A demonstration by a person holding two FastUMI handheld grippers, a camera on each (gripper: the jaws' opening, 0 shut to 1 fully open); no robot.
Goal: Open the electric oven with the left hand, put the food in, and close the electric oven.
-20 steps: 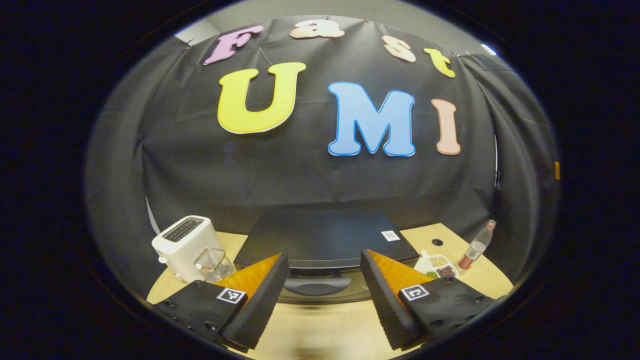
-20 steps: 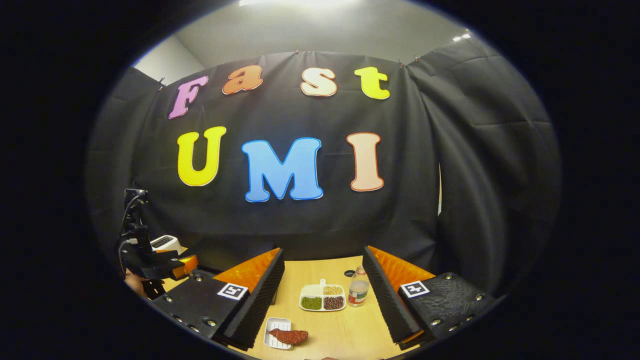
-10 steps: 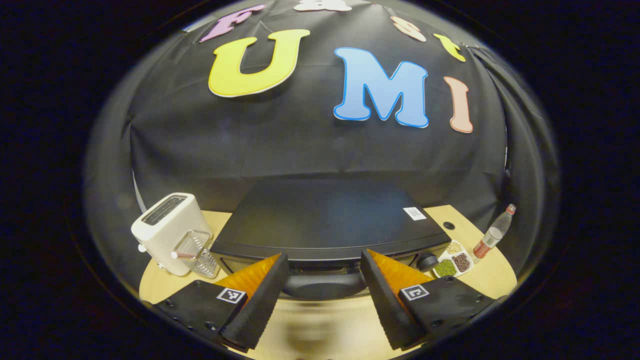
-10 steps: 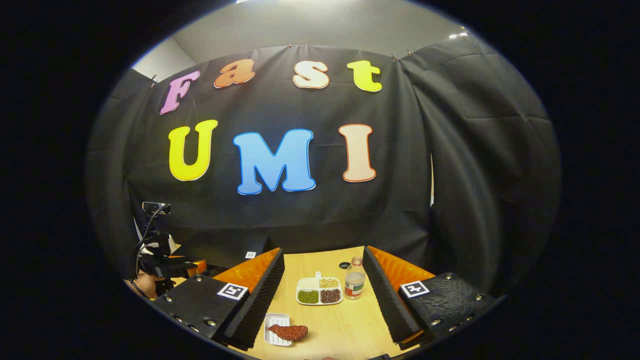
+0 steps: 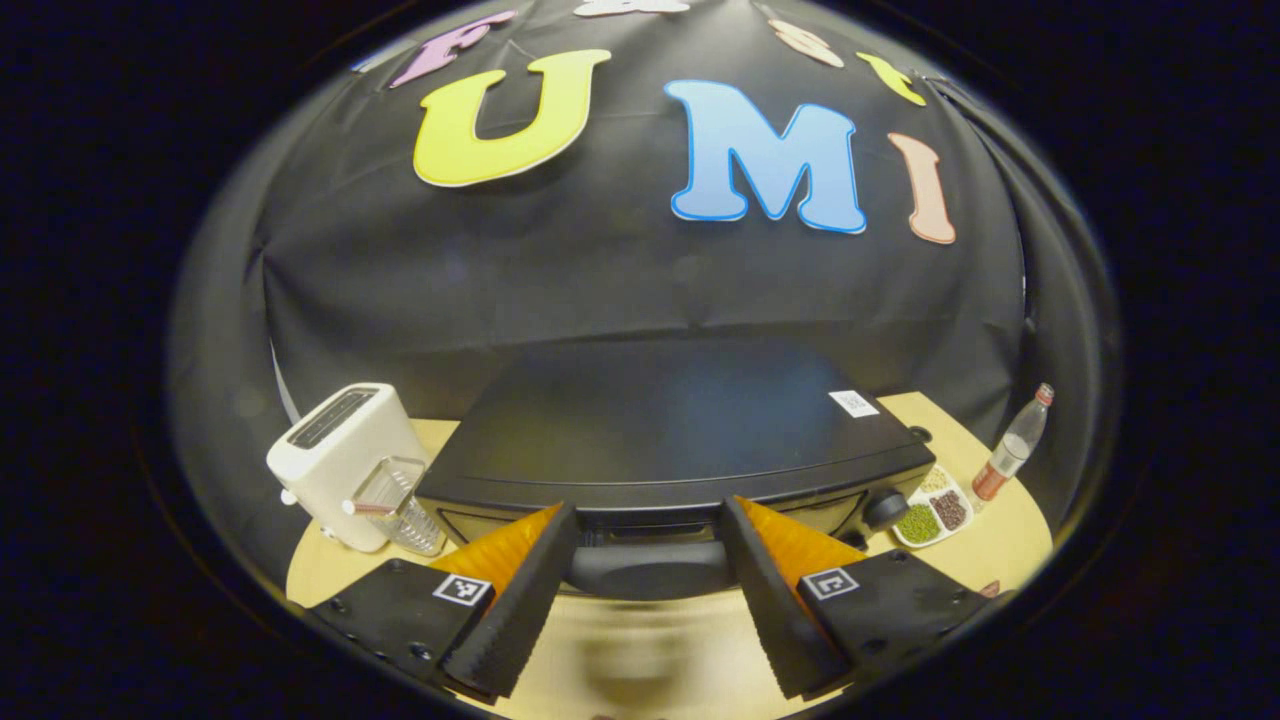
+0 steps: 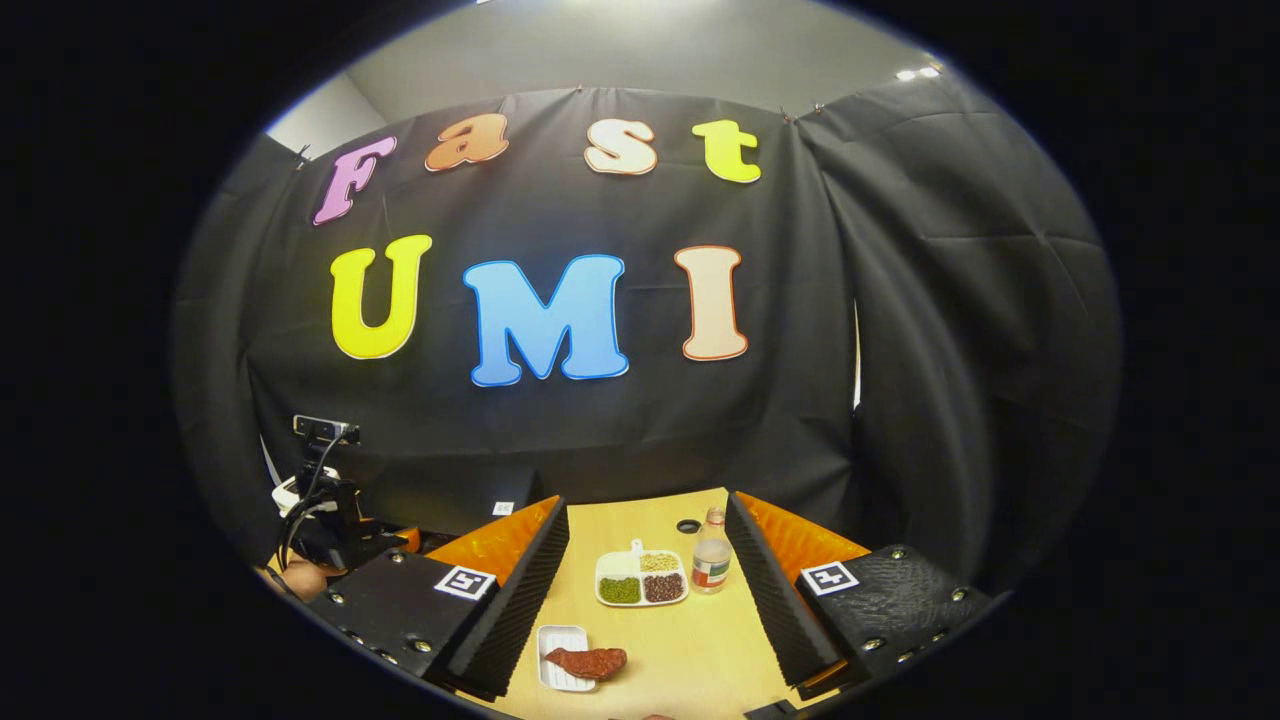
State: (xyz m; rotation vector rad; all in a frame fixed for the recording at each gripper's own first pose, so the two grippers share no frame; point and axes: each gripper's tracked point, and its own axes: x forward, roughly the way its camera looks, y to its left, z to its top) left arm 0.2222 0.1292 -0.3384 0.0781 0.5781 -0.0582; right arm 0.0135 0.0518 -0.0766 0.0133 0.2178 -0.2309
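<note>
- One black electric oven (image 5: 660,425) is sitting on the wooden table (image 5: 1010,540), its door shut and its flat top facing up, with a small white sticker near the right rear corner.
- The oven's door handle (image 5: 648,568), a dark rounded bar, is lying between the fingers of the left gripper (image 5: 645,600); the fingers are standing wide apart on either side of it, and I cannot tell whether they are touching it.
- One white toaster (image 5: 340,460) is standing left of the oven, with one clear container (image 5: 395,500) just beside it.
- The right gripper (image 6: 650,600) is hanging over the table with its fingers spread apart and holding nothing.
- One small white tray (image 6: 562,658) is lying near the right gripper's left finger, carrying the food (image 6: 588,661), a single reddish-brown piece.
- One divided dish (image 6: 641,583) with three kinds of beans is resting farther off, between the fingers.
- One bottle (image 6: 711,565) is standing upright just right of that dish.
- One round knob (image 5: 885,510) is showing on the oven's front right.
</note>
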